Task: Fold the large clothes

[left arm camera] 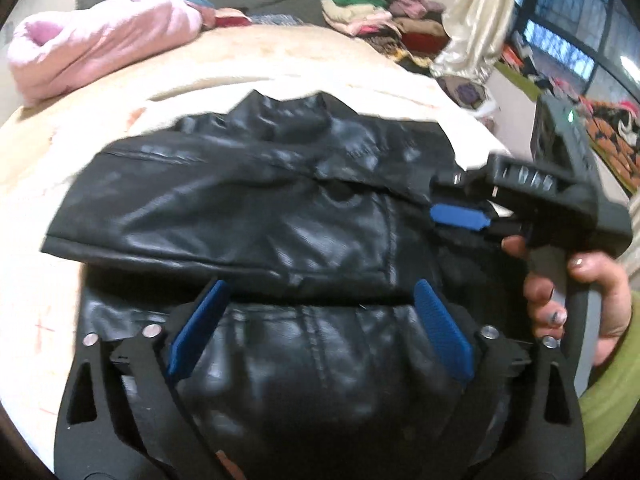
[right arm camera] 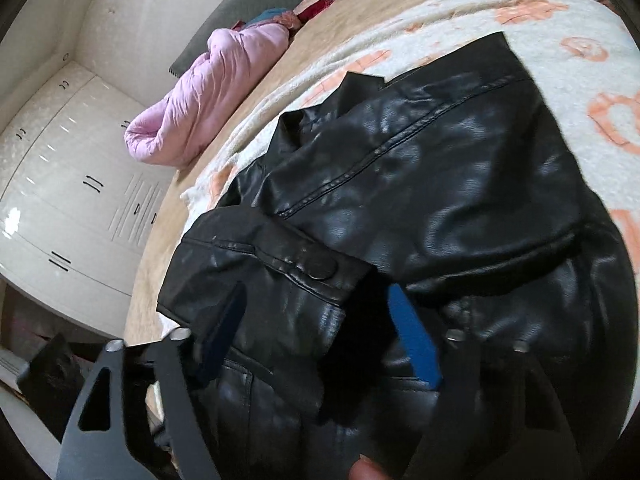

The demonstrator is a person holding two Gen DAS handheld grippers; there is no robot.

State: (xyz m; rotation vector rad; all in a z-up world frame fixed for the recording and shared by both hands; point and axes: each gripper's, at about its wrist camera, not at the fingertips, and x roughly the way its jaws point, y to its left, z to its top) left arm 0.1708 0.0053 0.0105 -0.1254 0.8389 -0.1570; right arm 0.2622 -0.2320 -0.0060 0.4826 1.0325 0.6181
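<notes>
Two hand-held grippers over black leather jacket (left arm camera: 248, 216). Left hand-held gripper (left arm camera: 316, 320) spread, empty, above lower panel. Right hand-held gripper (left arm camera: 460, 216) nipping jacket edge, grip unclear. Jacket on bed blanket (right arm camera: 560, 40), sleeve folded across. Likely heavy, stiffish, slick; grab seams or hem.

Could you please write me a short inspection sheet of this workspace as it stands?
Surface: bed with a white blanket bearing orange prints.
Job's things: black leather jacket lying on the blanket, a sleeve folded across its body.
Clutter: pink padded garment beside it; clothes pile farther back.
Grippers: left gripper open over the jacket; right gripper open, jacket between its fingers.
Cables: nothing seen.
Surroundings: white wardrobe, cream curtain, window.
</notes>
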